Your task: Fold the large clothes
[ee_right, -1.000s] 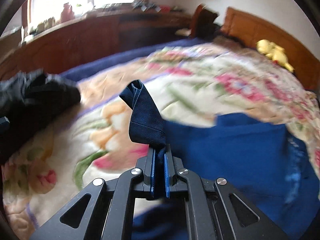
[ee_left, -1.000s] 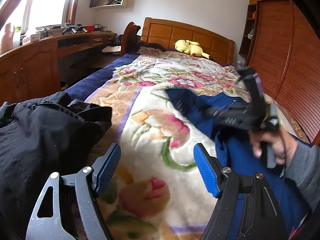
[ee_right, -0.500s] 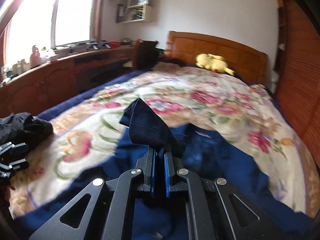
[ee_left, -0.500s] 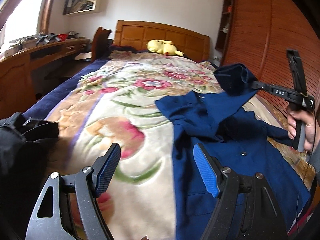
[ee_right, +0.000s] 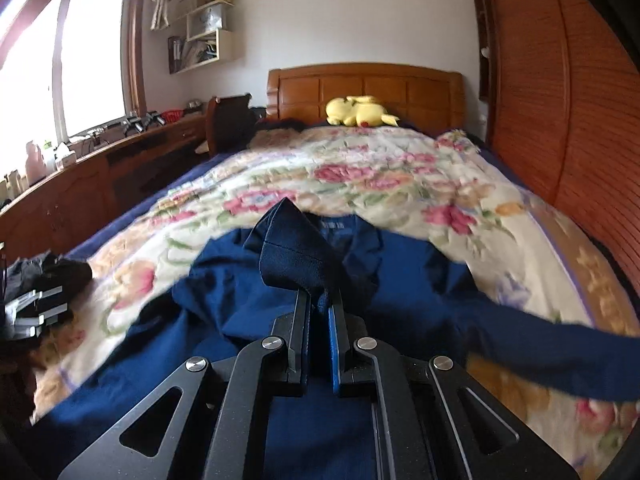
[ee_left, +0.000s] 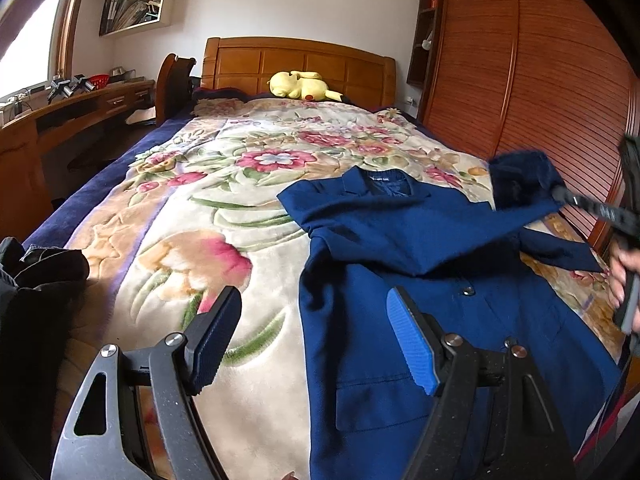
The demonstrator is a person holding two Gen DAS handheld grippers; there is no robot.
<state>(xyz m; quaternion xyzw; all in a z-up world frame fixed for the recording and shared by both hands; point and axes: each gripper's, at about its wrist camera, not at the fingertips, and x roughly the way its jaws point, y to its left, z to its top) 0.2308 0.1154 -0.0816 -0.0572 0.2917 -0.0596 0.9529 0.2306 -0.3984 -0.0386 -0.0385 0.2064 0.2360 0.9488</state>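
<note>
Right gripper (ee_right: pixel 319 312) pinches a sleeve cuff (ee_right: pixel 296 256) of the blue jacket (ee_left: pixel 420 280), which lies front-up on the floral blanket (ee_left: pixel 208 208); left gripper (ee_left: pixel 316 332) hovers spread and empty. Folding looks barely begun: body still unfolded.

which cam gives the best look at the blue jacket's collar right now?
Left wrist. The blue jacket lies spread on the bed there, its collar sharp and unobstructed. In the right wrist view the sleeve end pinched in the right gripper covers part of the collar, and the cloth is motion-blurred.
</note>
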